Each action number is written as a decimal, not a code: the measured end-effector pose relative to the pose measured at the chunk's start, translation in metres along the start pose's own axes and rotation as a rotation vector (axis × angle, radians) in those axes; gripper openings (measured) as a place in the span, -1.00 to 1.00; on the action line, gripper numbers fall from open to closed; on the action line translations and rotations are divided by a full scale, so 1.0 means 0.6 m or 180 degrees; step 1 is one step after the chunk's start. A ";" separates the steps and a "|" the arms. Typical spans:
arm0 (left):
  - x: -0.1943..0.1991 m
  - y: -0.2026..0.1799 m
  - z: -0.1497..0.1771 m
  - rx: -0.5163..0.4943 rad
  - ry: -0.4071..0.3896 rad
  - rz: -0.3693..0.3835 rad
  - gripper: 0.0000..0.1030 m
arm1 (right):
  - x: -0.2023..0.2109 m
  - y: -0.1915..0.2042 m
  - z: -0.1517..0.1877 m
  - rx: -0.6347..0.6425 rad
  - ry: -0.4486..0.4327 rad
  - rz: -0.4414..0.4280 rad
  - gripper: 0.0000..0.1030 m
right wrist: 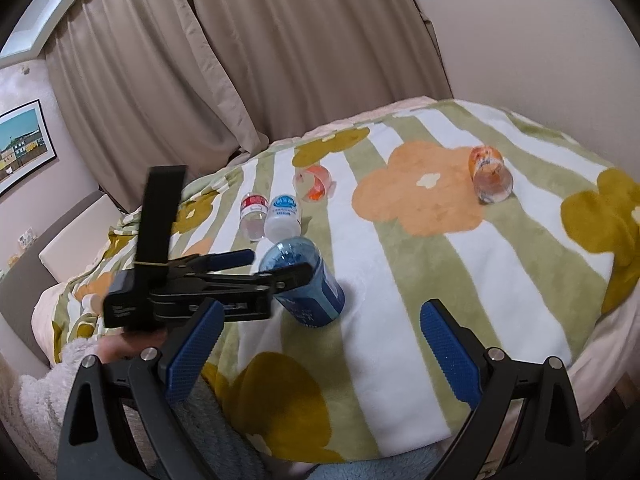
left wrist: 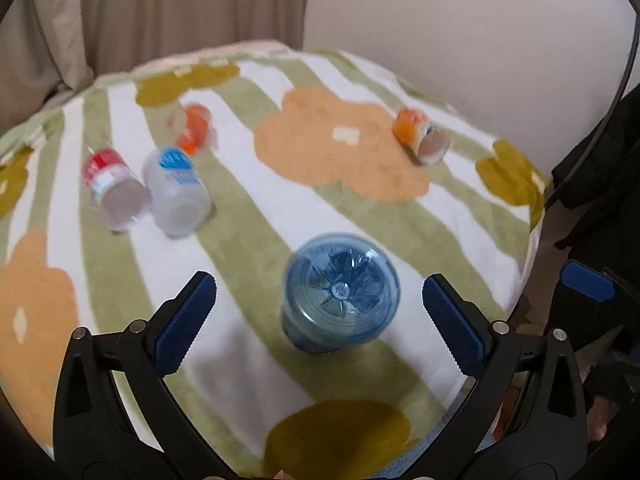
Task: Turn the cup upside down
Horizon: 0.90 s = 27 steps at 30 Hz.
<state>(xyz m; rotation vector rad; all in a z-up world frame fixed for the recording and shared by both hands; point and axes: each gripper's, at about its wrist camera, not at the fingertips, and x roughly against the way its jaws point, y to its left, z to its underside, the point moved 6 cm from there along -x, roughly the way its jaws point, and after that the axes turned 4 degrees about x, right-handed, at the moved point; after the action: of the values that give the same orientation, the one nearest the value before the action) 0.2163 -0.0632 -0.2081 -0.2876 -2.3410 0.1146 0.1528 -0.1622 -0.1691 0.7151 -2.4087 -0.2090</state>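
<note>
Left wrist view gives us the blue cup (left wrist: 341,292) standing bottom-up on the flowered blanket (left wrist: 248,216), between the wide-spread fingers of our left claw (left wrist: 320,312), untouched by either pad. Beyond the blue cup stand a white cup with a blue label (left wrist: 176,192) and a red-labelled cup (left wrist: 114,190), touching each other. Our right claw (right wrist: 322,334) is also spread wide and holds nothing, nearer to us than the blue cup.
</note>
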 end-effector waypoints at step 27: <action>0.443 0.002 -0.105 0.0064 -0.1780 -0.0081 0.99 | 0.240 0.110 -0.186 0.0601 -0.1293 0.2047 1.00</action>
<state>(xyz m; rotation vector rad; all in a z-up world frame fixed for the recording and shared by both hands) 0.0786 0.0017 0.0189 -0.2360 -2.8942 0.2304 0.0941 -0.1823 0.0146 -0.0679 -2.9326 0.1560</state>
